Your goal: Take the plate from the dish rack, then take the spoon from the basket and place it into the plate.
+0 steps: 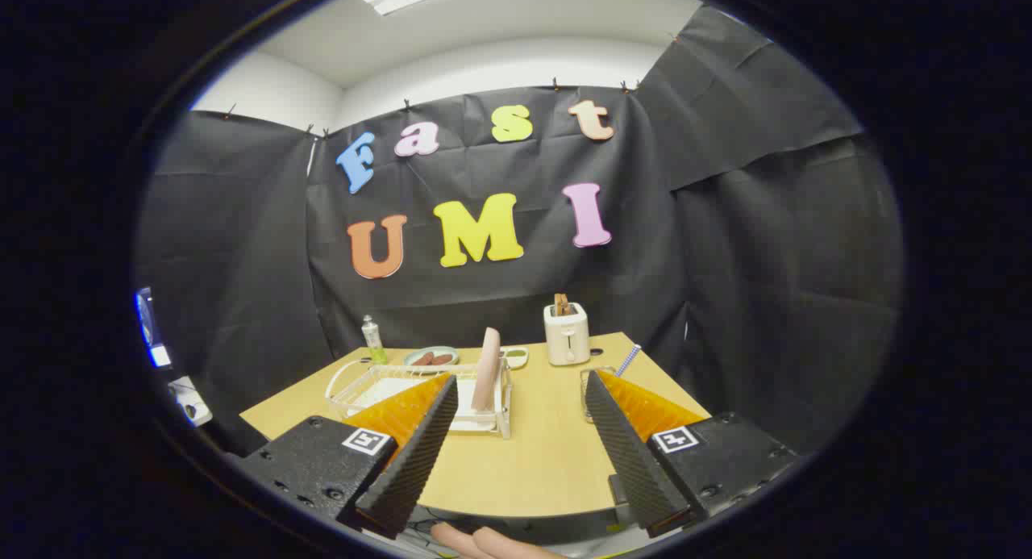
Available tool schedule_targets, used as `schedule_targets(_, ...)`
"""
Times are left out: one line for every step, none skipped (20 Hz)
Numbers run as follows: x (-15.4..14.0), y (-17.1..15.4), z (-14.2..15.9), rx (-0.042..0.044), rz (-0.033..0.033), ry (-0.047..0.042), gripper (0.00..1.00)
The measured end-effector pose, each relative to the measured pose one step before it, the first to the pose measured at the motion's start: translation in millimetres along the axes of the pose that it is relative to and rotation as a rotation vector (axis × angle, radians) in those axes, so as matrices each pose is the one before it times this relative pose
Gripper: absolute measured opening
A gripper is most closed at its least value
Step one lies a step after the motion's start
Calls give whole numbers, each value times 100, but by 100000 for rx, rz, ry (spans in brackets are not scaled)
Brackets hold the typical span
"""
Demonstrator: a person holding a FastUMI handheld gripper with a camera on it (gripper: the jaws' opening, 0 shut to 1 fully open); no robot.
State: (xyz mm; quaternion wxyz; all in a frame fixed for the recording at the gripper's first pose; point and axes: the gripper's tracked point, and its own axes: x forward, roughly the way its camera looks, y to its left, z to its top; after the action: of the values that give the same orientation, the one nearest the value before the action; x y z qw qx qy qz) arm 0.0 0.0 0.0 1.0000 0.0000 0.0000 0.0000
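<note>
Hovering above the near edge of a light wooden table (pixel 532 462), the gripper (pixel 516 390) has its two fingers spread wide apart with nothing between them but bare tabletop — released, grasping nothing; a person's fingers (pixel 484 543) show just beneath the gripper, below the table's near edge.

Ahead of the left finger stands the clear wire dish rack (pixel 379 385) on a white tray; the plate (pixel 486 368) stands upright on its edge in the rack's right end, pinkish-tan and seen nearly edge-on, just beyond the left fingertip and apart from it; the left finger covers part of the rack's front.

Just beyond the right fingertip is the small wire basket (pixel 591 391), partly hidden by that finger; a blue-and-white striped handle (pixel 628 359) slants up out of it — whether this is the spoon I cannot tell.

Farther back on the table: a white toaster (pixel 566 337) with slices of toast (pixel 562 304) sticking up from its slots; a pale green dish holding sausages (pixel 433 357) behind the rack; a small white dish (pixel 515 356) between that and the toaster; a small bottle (pixel 372 339) with a green base near the far left corner.
</note>
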Motion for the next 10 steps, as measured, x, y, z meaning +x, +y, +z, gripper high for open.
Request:
schedule_targets(183,-303,-165,261,-395,332,100)
schedule_targets(-16,-308,-115,193,-422,645,100)
schedule_targets(102,-345,-155,389,-422,587,100)
schedule_targets(45,-266,-53,223,-160,509,100)
schedule_targets(104,-259,-117,225,-132,249,100)
schedule_targets(30,-341,-40,136,-432,324,100)
schedule_targets(150,-347,-173,183,-515,392,100)
schedule_targets(123,-180,-88,278,130,593,100)
schedule_targets(112,40,-334,483,662,1118,100)
schedule_targets(96,34,-170,708,772,931,100)
